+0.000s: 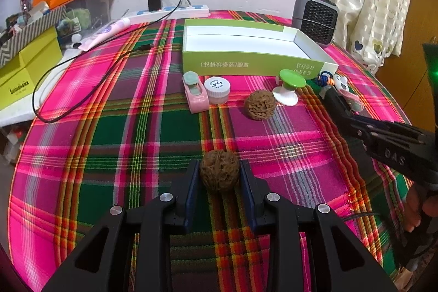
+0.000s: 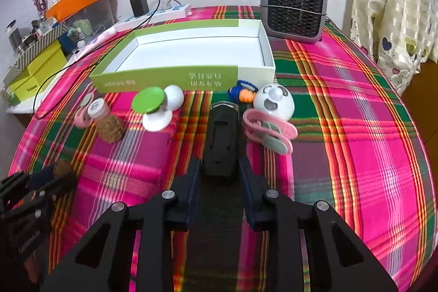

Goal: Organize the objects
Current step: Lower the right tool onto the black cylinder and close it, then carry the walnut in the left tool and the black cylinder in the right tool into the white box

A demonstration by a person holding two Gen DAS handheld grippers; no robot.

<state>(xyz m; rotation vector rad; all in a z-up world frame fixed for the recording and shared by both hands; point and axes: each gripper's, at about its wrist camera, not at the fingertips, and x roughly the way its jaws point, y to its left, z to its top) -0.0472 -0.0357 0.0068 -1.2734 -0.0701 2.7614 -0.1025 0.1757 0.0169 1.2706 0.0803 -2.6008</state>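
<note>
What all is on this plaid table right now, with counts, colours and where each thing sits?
walnut: two, brown; one between left jaws, one mid-table
box: one, green-white, open, behind the row
jar: one, white-pink, before box
pink clip: one, left of jar
green-topped knob: one, green-white, right of far walnut
black case: one, between right jaws
smiley fan: one, white-pink, right of case
heater: one, grey, far edge
left gripper: black
right gripper: black

Open cloth [image 1: 131, 144] nearside, trinkets crowding green box [image 1: 254, 63] front
</note>
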